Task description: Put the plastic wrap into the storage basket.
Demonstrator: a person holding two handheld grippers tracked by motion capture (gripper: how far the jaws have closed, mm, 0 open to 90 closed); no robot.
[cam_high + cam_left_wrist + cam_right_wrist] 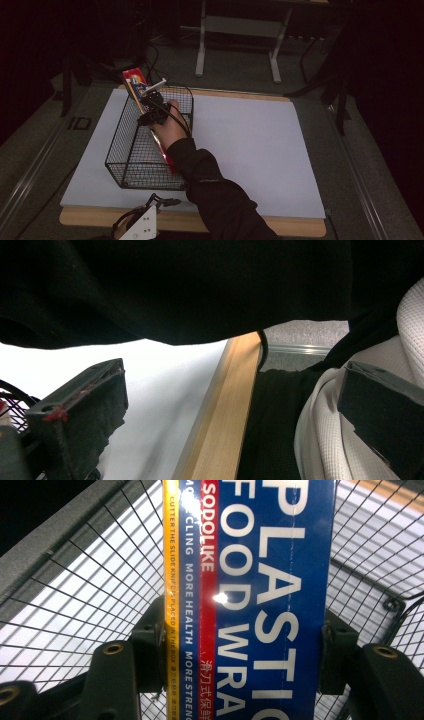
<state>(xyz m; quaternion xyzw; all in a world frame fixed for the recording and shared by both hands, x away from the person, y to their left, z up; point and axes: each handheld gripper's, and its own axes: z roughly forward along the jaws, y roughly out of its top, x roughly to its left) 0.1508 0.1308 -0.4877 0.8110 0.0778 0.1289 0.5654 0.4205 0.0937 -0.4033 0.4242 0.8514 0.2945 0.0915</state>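
Right tongs clench a plastic food wrap box over the wire basket, its lower end hidden; left tongs gape, released.

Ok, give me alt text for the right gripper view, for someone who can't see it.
A blue plastic food wrap box with red and yellow stripes is clamped between the black jaws of the right hand-held gripper. Behind it are a black wire basket and a white table surface.
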